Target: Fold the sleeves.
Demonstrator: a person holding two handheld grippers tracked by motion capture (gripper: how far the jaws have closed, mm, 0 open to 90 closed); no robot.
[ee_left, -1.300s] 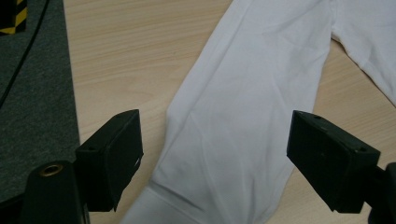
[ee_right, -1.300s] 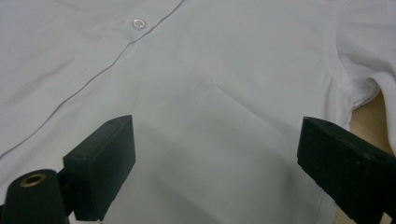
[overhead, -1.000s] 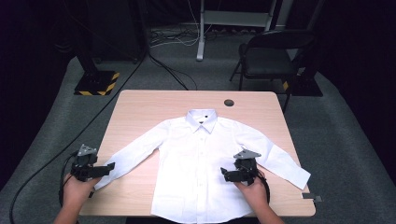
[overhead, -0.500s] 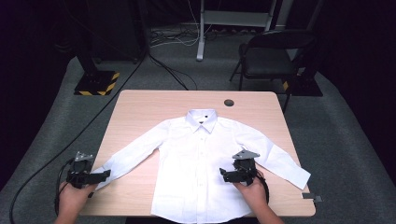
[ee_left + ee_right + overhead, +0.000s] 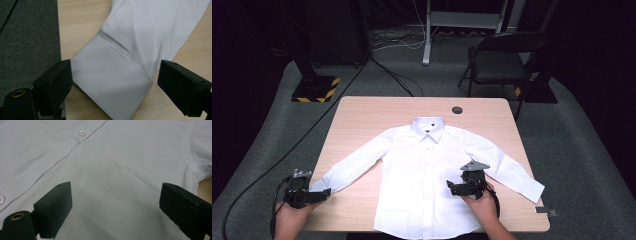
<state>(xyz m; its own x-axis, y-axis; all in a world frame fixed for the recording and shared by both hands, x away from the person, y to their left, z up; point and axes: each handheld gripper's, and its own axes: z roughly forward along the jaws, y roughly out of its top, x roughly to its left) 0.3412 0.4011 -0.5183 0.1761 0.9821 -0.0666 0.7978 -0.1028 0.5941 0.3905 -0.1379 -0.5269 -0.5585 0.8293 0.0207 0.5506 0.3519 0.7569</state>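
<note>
Over the last second the left gripper (image 5: 323, 192) has slid back toward the near-left corner of the table (image 5: 362, 112), while the right gripper (image 5: 451, 187) has barely shifted. From where I stand, the left hand (image 5: 289, 220) holds its gripper at the table's near edge, jaws spread wide, with the cuff (image 5: 110, 82) of the shirt's outstretched sleeve lying flat between them; the jaws have not closed on the cloth. The right hand (image 5: 482, 202) holds the other gripper over the lower front of the white dress shirt (image 5: 424, 175), jaws likewise wide apart and hovering just above the fabric. In the right gripper view the button placket runs diagonally past the jaws, with a button (image 5: 82, 133) farther up.

The shirt lies face up, buttoned, spread across the middle of the table, collar (image 5: 428, 125) toward the far side, both sleeves angled out and down; the other cuff (image 5: 532, 189) rests near the table's right edge. A small dark round grommet (image 5: 457, 110) sits in the tabletop beyond the collar, well apart from the shirt.

Past the table, on the grey carpet, a black folding chair (image 5: 502, 62) stands at the far right, a stand base with yellow-and-black hazard stripes (image 5: 317, 89) at the far left, and cables (image 5: 392, 75) trail across the floor between them.
</note>
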